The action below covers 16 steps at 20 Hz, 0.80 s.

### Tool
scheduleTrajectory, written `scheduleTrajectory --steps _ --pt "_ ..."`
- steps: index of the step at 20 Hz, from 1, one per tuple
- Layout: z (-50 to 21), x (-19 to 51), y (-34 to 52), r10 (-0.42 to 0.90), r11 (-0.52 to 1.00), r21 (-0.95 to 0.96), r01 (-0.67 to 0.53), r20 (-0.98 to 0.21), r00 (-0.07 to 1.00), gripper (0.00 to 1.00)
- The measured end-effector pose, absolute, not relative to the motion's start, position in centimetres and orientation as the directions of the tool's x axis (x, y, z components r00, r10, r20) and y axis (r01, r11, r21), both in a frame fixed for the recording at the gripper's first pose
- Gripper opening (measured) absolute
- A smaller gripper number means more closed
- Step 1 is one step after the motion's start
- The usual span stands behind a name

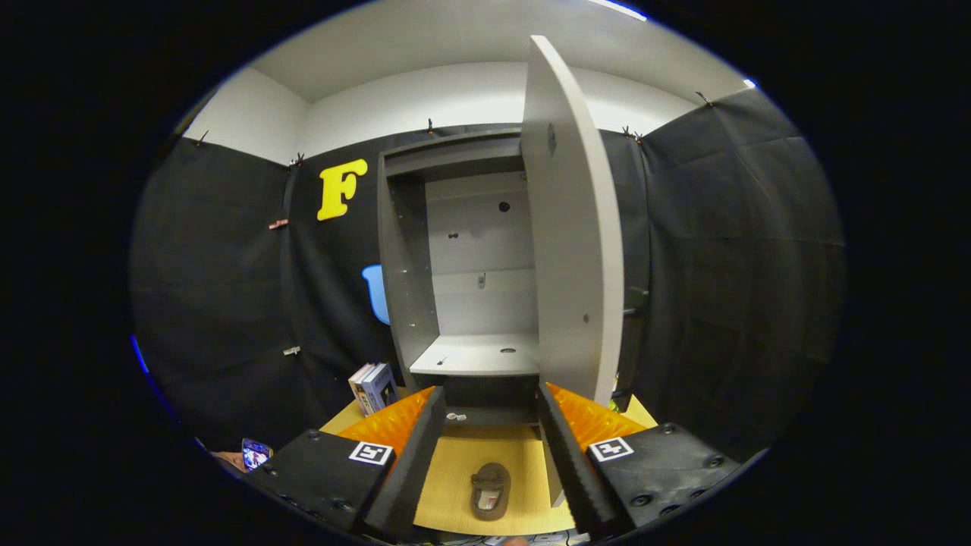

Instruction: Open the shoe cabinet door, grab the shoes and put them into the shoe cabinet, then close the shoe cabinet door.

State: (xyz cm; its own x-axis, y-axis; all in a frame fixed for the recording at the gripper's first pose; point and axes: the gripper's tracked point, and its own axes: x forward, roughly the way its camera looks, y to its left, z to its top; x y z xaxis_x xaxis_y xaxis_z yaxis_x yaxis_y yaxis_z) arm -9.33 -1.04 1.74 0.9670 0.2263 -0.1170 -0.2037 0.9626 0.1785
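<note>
The grey shoe cabinet [410,258] stands ahead of me against the booth wall. Its door [573,250] is swung wide open toward me on the right side. Inside, a pale shelf [478,355] lies bare, with a darker space below it. A brown shoe [490,491] lies on the yellow mat [463,478] on the floor, below and between my fingers. My gripper [489,398] is open, held well above the shoe, with nothing between its fingers.
A couple of boxes [373,387] lean against the cabinet's left side on the floor. A hand holding a phone [254,453] shows at the lower left. Black cloth walls close in on the left and right.
</note>
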Motion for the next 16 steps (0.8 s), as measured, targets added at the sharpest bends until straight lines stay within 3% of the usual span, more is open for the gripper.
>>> scheduleTrajectory --steps 2,4,16 --pt "-0.5 -9.0 1.0 0.245 0.961 0.173 -0.216 -0.167 0.955 0.93" --pt "-3.0 -8.3 3.0 0.263 0.959 0.169 -0.229 -0.218 0.94 0.99" --pt "-24.6 -6.2 8.2 0.273 0.962 0.168 -0.215 -0.58 0.768 1.0"
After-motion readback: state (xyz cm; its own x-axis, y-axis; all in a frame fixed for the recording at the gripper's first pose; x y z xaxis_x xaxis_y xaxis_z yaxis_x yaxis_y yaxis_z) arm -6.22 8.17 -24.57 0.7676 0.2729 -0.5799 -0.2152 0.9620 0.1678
